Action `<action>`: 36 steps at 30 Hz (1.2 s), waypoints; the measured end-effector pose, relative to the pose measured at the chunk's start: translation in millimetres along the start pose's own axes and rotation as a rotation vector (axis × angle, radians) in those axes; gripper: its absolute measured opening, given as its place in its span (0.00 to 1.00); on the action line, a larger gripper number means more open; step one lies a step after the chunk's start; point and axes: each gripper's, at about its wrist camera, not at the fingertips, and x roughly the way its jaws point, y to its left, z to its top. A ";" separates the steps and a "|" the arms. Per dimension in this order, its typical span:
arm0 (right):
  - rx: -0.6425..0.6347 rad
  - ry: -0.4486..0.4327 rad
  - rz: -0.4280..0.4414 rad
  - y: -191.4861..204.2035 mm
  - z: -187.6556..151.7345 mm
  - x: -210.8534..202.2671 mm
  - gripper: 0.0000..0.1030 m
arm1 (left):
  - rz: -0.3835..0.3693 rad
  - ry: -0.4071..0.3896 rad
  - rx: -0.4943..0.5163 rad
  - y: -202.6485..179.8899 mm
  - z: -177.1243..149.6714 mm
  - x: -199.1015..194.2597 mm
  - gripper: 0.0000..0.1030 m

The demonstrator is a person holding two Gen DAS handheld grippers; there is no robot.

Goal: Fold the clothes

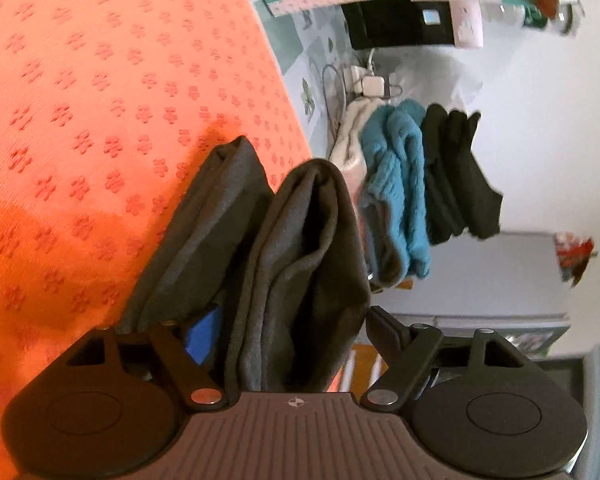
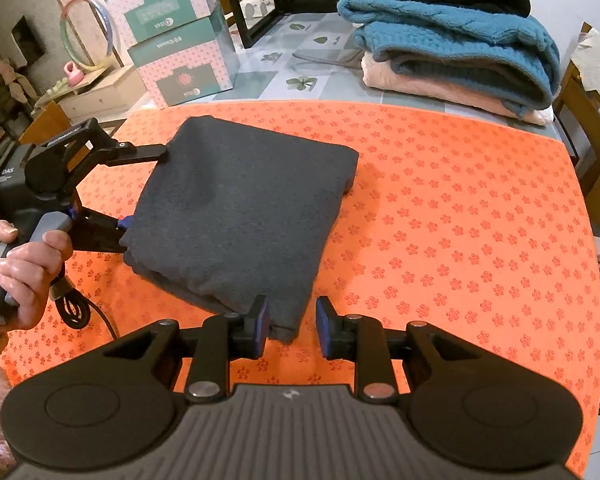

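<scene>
Both claws gape round the folded grey garment (image 2: 236,208), gripping nothing; its underside is hidden.

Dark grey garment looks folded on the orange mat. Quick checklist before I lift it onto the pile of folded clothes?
1. Dark grey garment folded into a compact rectangle: ok.
2. Left gripper straddling its left edge, jaws wide, not clamped: not ok for a lift.
3. Right gripper open at the near corner, no grip: not ok.
4. Garment fully on the orange mat: ok.
5. Pile behind the mat neatly stacked: ok.
6. Lower layers aligned: cannot tell.
</scene>
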 end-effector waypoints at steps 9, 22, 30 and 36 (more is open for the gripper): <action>-0.013 0.010 -0.008 2.3 -4.6 2.4 0.28 | 0.237 -0.007 0.213 -29.9 -10.9 10.9 0.20; -0.147 -0.062 0.031 24.8 16.1 12.1 0.28 | 0.319 -0.050 0.279 -31.1 -4.8 5.9 0.18; -0.251 -0.038 0.043 50.3 33.5 71.0 0.28 | 0.304 -0.048 0.262 -14.5 0.0 3.7 0.29; -0.305 -0.002 0.040 56.2 41.5 81.6 0.28 | 0.298 -0.053 0.261 -18.0 -0.5 -8.5 0.31</action>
